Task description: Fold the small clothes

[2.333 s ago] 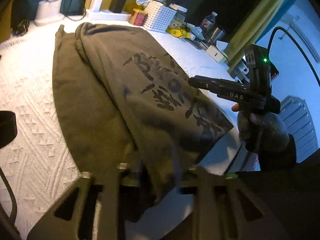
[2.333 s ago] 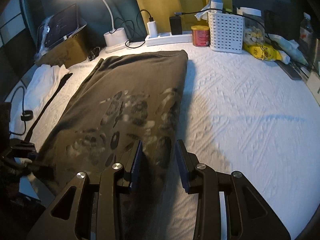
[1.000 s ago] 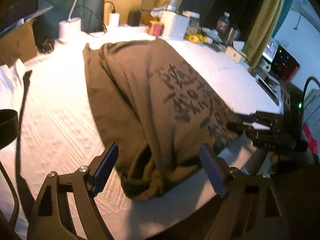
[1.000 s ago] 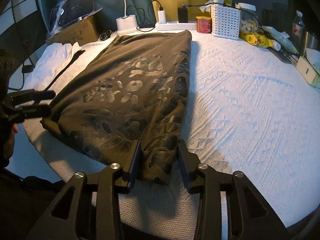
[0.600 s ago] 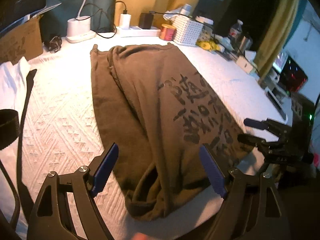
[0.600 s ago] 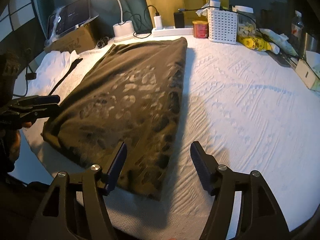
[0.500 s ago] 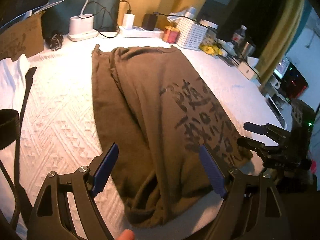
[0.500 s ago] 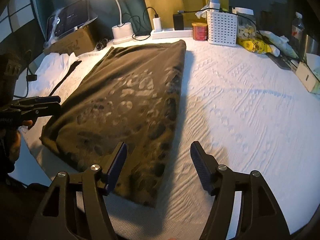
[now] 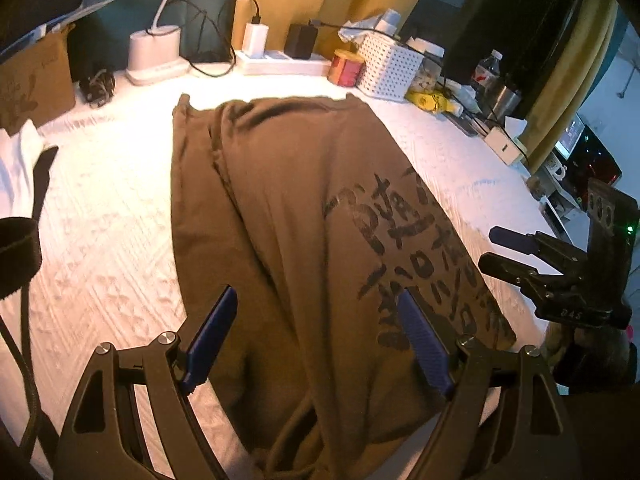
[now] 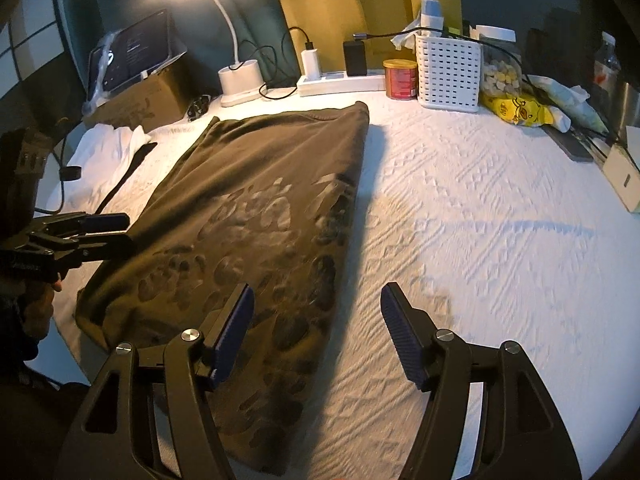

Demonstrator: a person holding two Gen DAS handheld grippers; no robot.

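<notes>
An olive-brown garment [image 9: 304, 216] with dark printed lettering lies folded lengthwise on the white textured cover [image 9: 100, 248]. My left gripper [image 9: 316, 336] hovers open over its near end, the blue pads spread wide with cloth below them, not pinched. In the right wrist view the same garment [image 10: 256, 216] lies left of centre. My right gripper [image 10: 316, 330] is open above its right edge, nothing between the pads. Each gripper shows in the other's view: the right gripper [image 9: 516, 256] beside the garment's right corner, the left gripper [image 10: 100, 232] at its left edge.
Along the far edge stand a lamp base [image 10: 240, 80], a power strip [image 10: 340, 82] with chargers, a red tin [image 10: 400, 78], a white perforated basket [image 10: 448, 74] and snack bags [image 10: 516, 110]. A white cloth [image 10: 104, 148] and a cardboard box [image 10: 136, 96] are at the left.
My right gripper let go of the garment's near corner and opened. Both grippers drew back from the garment, which now lies flat.
</notes>
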